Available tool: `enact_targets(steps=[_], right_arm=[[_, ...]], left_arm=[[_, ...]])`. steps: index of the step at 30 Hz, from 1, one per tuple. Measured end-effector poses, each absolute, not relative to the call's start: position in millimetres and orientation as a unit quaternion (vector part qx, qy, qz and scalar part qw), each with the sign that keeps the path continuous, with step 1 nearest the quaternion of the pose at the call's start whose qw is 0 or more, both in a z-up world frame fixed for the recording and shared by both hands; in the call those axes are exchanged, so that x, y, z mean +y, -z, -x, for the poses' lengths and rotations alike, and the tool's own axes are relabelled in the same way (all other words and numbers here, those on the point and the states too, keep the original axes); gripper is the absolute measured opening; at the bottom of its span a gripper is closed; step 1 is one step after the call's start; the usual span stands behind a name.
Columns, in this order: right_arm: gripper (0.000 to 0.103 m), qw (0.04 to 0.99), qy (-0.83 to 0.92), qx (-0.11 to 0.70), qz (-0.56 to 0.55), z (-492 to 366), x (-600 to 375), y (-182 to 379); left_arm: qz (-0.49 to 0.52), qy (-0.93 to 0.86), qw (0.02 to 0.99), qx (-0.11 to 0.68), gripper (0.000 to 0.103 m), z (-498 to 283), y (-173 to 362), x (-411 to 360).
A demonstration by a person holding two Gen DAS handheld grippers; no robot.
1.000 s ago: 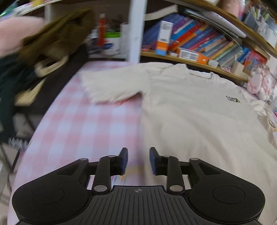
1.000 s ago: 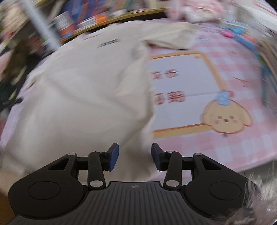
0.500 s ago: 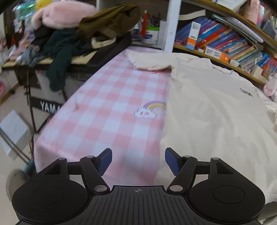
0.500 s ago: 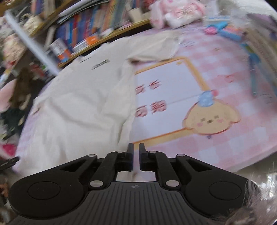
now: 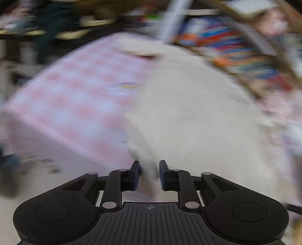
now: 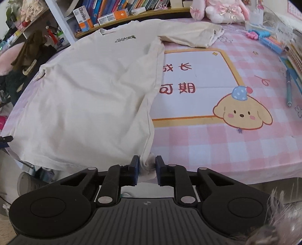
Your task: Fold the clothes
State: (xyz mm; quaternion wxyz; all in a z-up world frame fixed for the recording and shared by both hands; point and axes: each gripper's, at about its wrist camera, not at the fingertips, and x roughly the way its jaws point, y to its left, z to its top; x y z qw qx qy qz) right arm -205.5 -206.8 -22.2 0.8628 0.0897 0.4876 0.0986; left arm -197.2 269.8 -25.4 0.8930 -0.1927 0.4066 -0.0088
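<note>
**Both grippers at the shirt's hem corners**

The right gripper [image 6: 147,167] has its jaws drawn in on the near right hem corner of the shirt [image 6: 90,94], bunched cloth filling the gap between the pads. The left gripper [image 5: 149,174] straddles the opposite hem corner; its view is badly blurred, so I cannot tell whether it pinches or only brackets the fabric. The shirt lies face up and flat on the pink checked tablecloth [image 6: 217,143], collar toward the bookshelf [image 6: 120,11], one sleeve [image 6: 192,37] spread sideways. Holding both bottom corners likely prepares lifting the hem toward the collar.
</note>
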Motion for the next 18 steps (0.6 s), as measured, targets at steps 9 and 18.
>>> enact_targets(steps=[9, 18], right_arm=[[0.016, 0.863, -0.099, 0.486, -0.097, 204, -206, 24], [0.021, 0.865, -0.089, 0.478, -0.124, 211, -212, 26]], left_arm=[[0.125, 0.06, 0.908, 0.395, 0.042, 197, 13, 229], [0.017, 0.056, 0.91, 0.41, 0.043, 176, 25, 206]])
